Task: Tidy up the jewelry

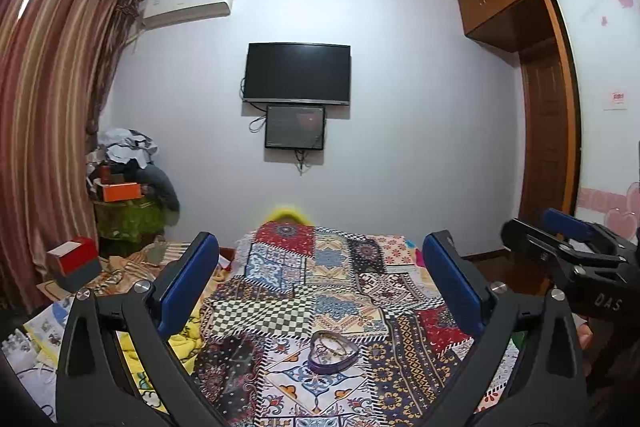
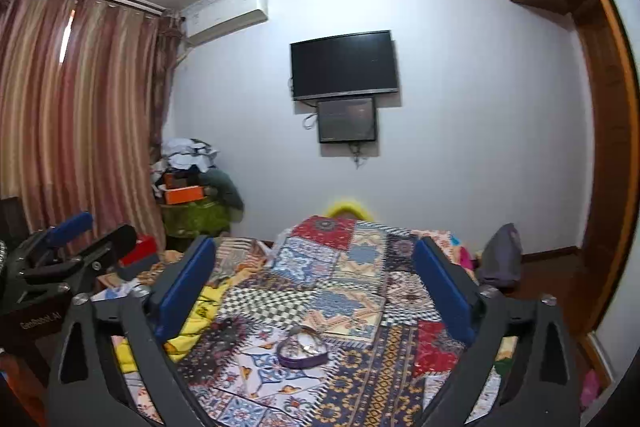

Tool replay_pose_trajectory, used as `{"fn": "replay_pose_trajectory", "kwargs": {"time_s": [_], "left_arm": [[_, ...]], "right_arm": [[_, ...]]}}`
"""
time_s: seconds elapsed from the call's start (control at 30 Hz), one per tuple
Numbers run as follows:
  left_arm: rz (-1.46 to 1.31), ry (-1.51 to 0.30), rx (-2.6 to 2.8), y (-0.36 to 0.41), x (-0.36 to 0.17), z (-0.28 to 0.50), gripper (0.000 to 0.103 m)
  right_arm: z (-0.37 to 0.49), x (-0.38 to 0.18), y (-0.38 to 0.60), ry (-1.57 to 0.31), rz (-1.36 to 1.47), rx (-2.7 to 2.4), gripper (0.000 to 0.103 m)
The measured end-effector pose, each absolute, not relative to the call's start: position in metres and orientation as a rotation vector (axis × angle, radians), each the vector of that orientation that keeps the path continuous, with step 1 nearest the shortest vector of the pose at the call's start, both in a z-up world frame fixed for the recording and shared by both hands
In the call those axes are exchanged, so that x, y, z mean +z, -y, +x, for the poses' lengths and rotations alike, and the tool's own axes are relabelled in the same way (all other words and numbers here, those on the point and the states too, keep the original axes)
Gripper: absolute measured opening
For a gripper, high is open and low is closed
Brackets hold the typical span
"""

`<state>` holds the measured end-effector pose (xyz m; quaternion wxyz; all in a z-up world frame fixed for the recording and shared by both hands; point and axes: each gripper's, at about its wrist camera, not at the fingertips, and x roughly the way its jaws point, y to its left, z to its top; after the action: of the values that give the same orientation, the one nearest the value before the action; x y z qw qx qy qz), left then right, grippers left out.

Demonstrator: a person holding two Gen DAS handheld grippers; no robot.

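Jaws wide; purple heart-shaped box open, apparently holding bracelet.

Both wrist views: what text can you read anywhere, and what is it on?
"DAS": on the right gripper body, left wrist view.
"GenRobot.AI", roughly; small and soft: on the left gripper body, right wrist view.
Red sign on the wardrobe door: too blurred to read.
Air conditioner labels: too small to read.
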<state>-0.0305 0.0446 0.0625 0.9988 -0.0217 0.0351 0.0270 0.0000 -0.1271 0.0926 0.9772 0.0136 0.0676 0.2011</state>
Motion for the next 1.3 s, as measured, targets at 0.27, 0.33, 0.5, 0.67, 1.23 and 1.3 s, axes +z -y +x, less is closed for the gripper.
{"fn": "replay_pose_trajectory", "kwargs": {"time_s": [0.27, 0.33, 0.5, 0.67, 1.23, 1.3], "left_arm": [[-0.056, -0.091, 0.070, -0.043, 0.057, -0.037, 0.102], [-0.052, -0.096, 0.073, -0.043, 0.056, -0.037, 0.102], [-0.049, -0.104, 0.077, -0.039, 0.054, -0.035, 0.102], [-0.047, -0.114, 0.085, -0.039, 0.052, -0.030, 0.102], [-0.038, -0.150, 0.093, -0.038, 0.047, -0.020, 0.103], [-0.036, -0.152, 0.094, -0.038, 0.046, -0.020, 0.103]], "right_arm": [[-0.008, 0.090, 0.131, -0.147, 0.017, 0.398, 0.103], [-0.008, 0.088, 0.132, -0.158, 0.020, 0.401, 0.103], [-0.011, 0.084, 0.135, -0.173, 0.025, 0.400, 0.103], [-0.009, 0.084, 0.136, -0.181, 0.028, 0.402, 0.103], [-0.006, 0.084, 0.135, -0.211, 0.016, 0.398, 0.103], [-0.006, 0.084, 0.135, -0.212, 0.015, 0.398, 0.103]]}}
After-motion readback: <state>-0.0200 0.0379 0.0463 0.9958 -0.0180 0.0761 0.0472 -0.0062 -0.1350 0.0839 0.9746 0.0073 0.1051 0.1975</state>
